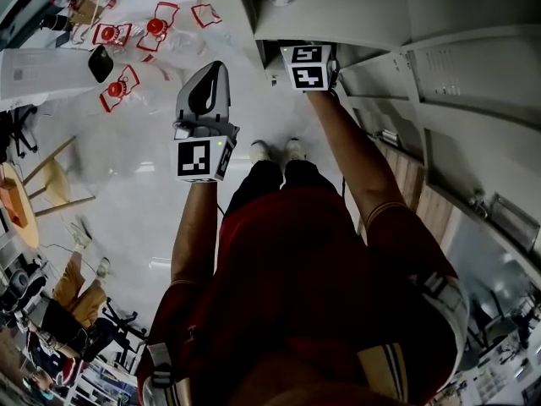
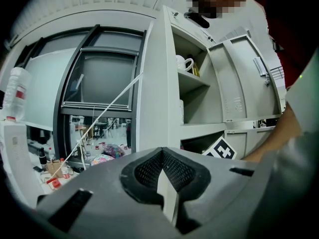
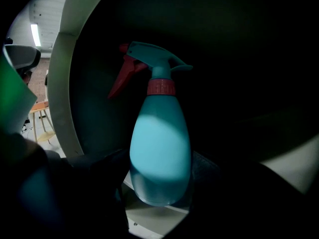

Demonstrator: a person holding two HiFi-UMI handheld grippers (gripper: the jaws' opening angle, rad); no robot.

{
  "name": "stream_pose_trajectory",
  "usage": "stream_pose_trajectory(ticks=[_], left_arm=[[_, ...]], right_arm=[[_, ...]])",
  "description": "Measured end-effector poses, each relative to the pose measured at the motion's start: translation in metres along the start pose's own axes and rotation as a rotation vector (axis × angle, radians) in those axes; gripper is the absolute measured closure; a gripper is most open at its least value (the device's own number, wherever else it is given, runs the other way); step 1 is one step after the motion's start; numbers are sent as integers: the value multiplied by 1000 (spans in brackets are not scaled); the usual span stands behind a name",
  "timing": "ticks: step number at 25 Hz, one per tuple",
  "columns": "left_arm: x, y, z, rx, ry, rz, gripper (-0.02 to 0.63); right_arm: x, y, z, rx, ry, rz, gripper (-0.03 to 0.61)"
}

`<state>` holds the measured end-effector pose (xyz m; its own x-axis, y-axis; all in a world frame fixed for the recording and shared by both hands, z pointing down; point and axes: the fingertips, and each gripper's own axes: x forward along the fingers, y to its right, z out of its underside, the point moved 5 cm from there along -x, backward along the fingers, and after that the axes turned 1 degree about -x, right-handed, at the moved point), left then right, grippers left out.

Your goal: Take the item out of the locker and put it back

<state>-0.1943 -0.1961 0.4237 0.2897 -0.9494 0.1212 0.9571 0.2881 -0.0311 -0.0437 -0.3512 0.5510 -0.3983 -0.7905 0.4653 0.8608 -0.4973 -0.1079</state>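
A teal spray bottle [image 3: 160,148] with a red trigger and collar stands upright inside a dark locker compartment. My right gripper [image 3: 159,180] has its dark fingers [image 3: 102,178] pressed against both sides of the bottle's lower body, shut on it. In the head view only that gripper's marker cube [image 1: 306,66] shows, reaching into the grey locker [image 1: 338,11]; its jaws and the bottle are hidden. My left gripper [image 1: 211,79] hangs in the open air left of the locker, shut with nothing held. Its pads [image 2: 162,176] meet in a line.
Open locker doors [image 2: 239,78] swing out to the right. A white mug [image 2: 183,62] sits on an upper shelf. A clear water bottle [image 2: 15,91] stands at far left. Red-trimmed items [image 1: 135,32] lie on a white table. My feet [image 1: 275,150] stand close to the locker.
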Motion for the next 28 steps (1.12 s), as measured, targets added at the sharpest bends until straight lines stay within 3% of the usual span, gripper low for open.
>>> stream_pose_trajectory(ticks=[18, 28], left_arm=[[-16, 17, -2, -7, 23, 31, 607], [-26, 30, 3, -15, -48, 46, 607]], right_arm=[[-42, -3, 13, -93, -89, 37, 204], [-59, -2, 30, -130, -165, 37, 206]])
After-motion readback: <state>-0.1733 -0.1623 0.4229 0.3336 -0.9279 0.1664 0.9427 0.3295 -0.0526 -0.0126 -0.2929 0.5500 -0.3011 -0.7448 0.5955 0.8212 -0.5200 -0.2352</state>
